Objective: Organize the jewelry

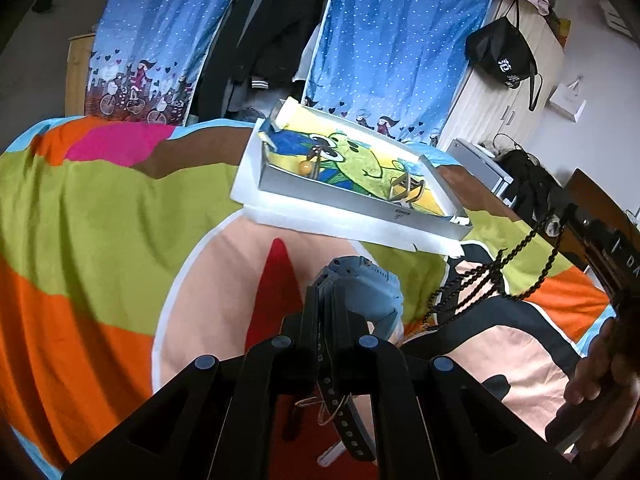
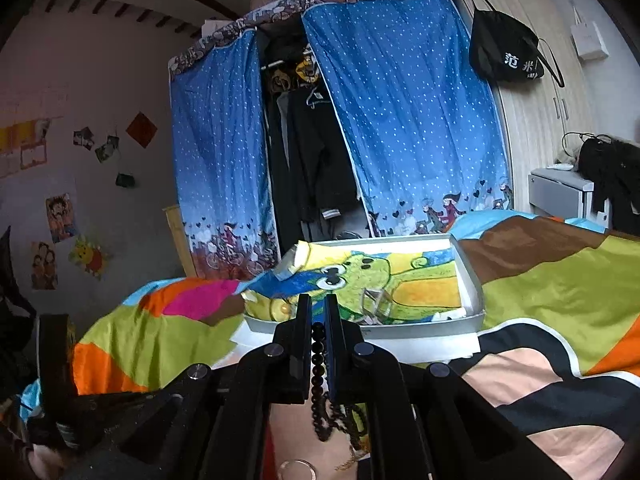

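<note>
Both cameras ride low over the bed, facing the blue curtain [image 2: 408, 120]. Ahead of each pair of tongs sits the same white tray [image 1: 352, 200] [image 2: 468, 276], nearer in the right view.

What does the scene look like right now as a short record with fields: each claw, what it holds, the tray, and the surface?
left claw: shut on a blue watch, strap hanging down
right claw: shut on a black bead necklace, loops hanging below
tray: grey, on white foam, lined with a cartoon drawing
in tray: an orange bead piece, a gold-toned bangle
surface: colourful bedspread
</note>
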`<state>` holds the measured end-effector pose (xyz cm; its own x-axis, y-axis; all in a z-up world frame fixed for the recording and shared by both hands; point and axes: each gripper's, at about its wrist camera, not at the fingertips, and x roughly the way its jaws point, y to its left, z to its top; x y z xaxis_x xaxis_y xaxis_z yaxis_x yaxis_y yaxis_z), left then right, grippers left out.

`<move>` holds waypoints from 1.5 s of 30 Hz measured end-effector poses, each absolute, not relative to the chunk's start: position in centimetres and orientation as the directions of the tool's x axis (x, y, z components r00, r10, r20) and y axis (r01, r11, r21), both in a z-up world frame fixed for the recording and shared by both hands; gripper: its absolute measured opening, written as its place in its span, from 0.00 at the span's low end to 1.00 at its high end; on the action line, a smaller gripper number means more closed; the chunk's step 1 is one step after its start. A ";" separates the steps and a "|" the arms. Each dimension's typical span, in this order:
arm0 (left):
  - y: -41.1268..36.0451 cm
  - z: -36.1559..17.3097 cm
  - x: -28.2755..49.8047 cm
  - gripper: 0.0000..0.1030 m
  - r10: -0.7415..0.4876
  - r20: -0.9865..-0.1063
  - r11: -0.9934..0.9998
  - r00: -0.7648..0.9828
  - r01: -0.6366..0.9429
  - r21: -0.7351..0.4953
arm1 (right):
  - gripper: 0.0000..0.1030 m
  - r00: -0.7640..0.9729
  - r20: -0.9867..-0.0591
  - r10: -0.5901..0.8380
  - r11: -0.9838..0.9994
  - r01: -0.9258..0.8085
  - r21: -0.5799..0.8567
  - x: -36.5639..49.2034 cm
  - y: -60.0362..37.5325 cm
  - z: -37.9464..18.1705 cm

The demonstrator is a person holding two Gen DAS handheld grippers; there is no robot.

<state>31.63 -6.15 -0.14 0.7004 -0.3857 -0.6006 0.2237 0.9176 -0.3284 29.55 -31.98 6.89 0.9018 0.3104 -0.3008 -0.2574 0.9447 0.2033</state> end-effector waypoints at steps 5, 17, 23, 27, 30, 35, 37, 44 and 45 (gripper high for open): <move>-6.8 -1.1 31.9 0.03 -0.389 -0.619 0.917 0.683 0.223 -0.331 | 0.06 0.830 -0.467 0.306 0.951 -0.243 0.192 31.6 -32.2 3.9; -7.0 -6.2 30.8 0.03 -0.405 -0.680 0.912 0.612 0.219 -0.346 | 0.07 0.543 -0.797 0.264 0.965 -0.156 0.213 34.8 -33.0 -6.2; -6.4 -9.8 31.2 0.03 -0.391 -0.746 0.918 0.539 0.168 -0.360 | 0.35 0.429 -0.874 0.228 0.971 -0.162 0.174 34.7 -32.1 -9.1; -6.0 -10.6 31.6 0.03 -0.398 -0.754 0.913 0.522 0.145 -0.381 | 0.44 0.397 -0.896 0.198 0.975 -0.177 0.137 33.7 -31.7 -10.2; -5.9 -10.5 31.7 0.03 -0.410 -0.749 0.907 0.520 0.145 -0.396 | 0.44 0.434 -0.880 0.195 0.977 -0.160 0.138 33.5 -32.3 -9.8; -6.4 -10.5 31.7 0.03 -0.414 -0.749 0.907 0.517 0.165 -0.388 | 0.31 0.459 -0.868 0.191 0.977 -0.173 0.123 34.6 -32.5 -9.8; -6.6 -10.5 31.6 0.03 -0.414 -0.749 0.908 0.517 0.174 -0.382 | 0.25 0.447 -0.871 0.206 0.974 -0.184 0.136 35.2 -32.4 -10.3; -6.7 -10.5 31.6 0.03 -0.416 -0.747 0.908 0.519 0.181 -0.379 | 0.16 0.454 -0.862 0.225 0.969 -0.194 0.151 35.9 -32.1 -10.5; -6.9 -10.5 31.7 0.03 -0.416 -0.747 0.907 0.519 0.182 -0.379 | 0.16 0.464 -0.857 0.224 0.969 -0.196 0.147 35.7 -32.2 -10.2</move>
<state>31.67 -6.88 -10.53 0.5192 -0.4157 -0.7468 0.1815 0.9075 -0.3789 35.75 -32.21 -10.16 0.4635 0.2240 -0.8573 -0.1958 0.9695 0.1474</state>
